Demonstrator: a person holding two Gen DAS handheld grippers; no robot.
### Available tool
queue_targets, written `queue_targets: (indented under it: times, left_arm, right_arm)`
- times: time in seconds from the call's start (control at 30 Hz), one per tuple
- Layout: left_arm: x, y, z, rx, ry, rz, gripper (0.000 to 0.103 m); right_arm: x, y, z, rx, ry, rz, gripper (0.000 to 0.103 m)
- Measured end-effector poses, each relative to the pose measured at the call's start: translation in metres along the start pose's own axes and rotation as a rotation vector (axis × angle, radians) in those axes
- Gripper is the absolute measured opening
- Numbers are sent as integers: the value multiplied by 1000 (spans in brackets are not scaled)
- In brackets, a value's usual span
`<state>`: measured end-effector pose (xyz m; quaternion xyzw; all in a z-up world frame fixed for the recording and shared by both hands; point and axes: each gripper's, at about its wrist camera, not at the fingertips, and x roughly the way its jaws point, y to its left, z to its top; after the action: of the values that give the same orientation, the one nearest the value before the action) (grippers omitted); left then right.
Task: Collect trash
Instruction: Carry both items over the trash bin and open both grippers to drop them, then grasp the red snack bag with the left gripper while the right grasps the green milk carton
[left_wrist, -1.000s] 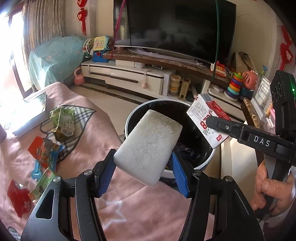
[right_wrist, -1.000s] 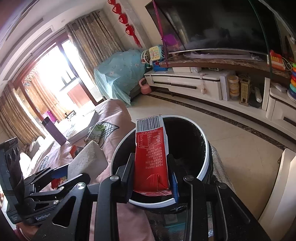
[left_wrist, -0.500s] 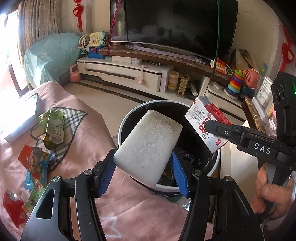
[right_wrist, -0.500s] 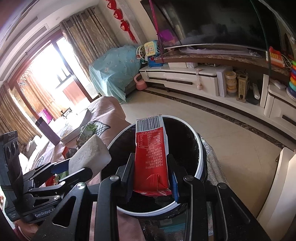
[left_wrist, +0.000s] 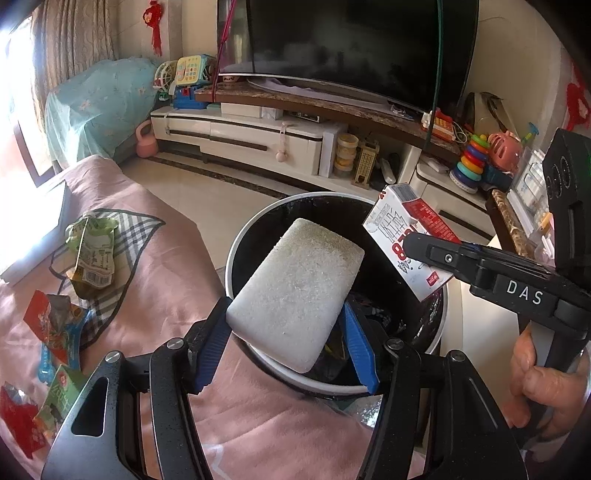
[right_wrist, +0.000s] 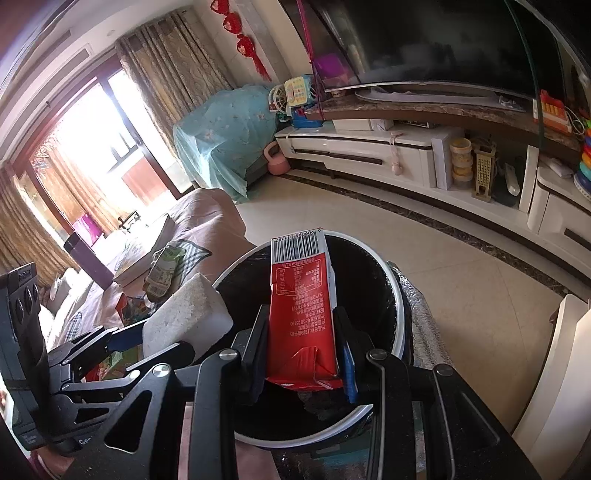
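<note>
My left gripper (left_wrist: 284, 347) is shut on a white foam block (left_wrist: 295, 291) and holds it over the near rim of a round black trash bin with a white rim (left_wrist: 236, 258). My right gripper (right_wrist: 301, 350) is shut on a red and white drink carton (right_wrist: 301, 306) and holds it above the same bin (right_wrist: 400, 306). The carton also shows in the left wrist view (left_wrist: 406, 247), at the bin's right side. The foam block shows in the right wrist view (right_wrist: 184, 317), left of the carton.
A pink-covered sofa (left_wrist: 159, 266) on the left carries a green wrapper (left_wrist: 92, 254) and red snack packets (left_wrist: 48, 321). A TV cabinet (left_wrist: 258, 136) with toys stands beyond the tiled floor (right_wrist: 424, 266). A white chair (right_wrist: 554, 387) is at the right.
Both grippers have moved forward and closer over the bin's opening, still holding the foam block and the carton. The bin looks larger and nearer in both views.
</note>
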<state>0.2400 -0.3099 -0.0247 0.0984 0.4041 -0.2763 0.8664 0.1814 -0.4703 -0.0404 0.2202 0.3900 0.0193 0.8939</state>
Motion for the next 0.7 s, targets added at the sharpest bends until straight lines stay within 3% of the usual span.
queue_targets:
  times: [0.17,0.27,0.37,0.53,0.7]
  left_arm:
    - [6,3,0,-13,11,-8,62]
    - [5,7,-2,-39,26,-38,72]
    - [-5,12,-10,-47,7,-37,83]
    - [-28,34,-36,-114,-26,-29,83]
    - [-57,59,-75,-169,-41,12,83]
  right_arm:
    - [4,-2,2,1,9,1,33]
    - [7,-4,2,11,13,8,36]
    - [5,-7,1,46,11,31,50]
    - [-7,0,-6,63,-21,47,61]
    - [-18,25,-25,58,-56,95,87]
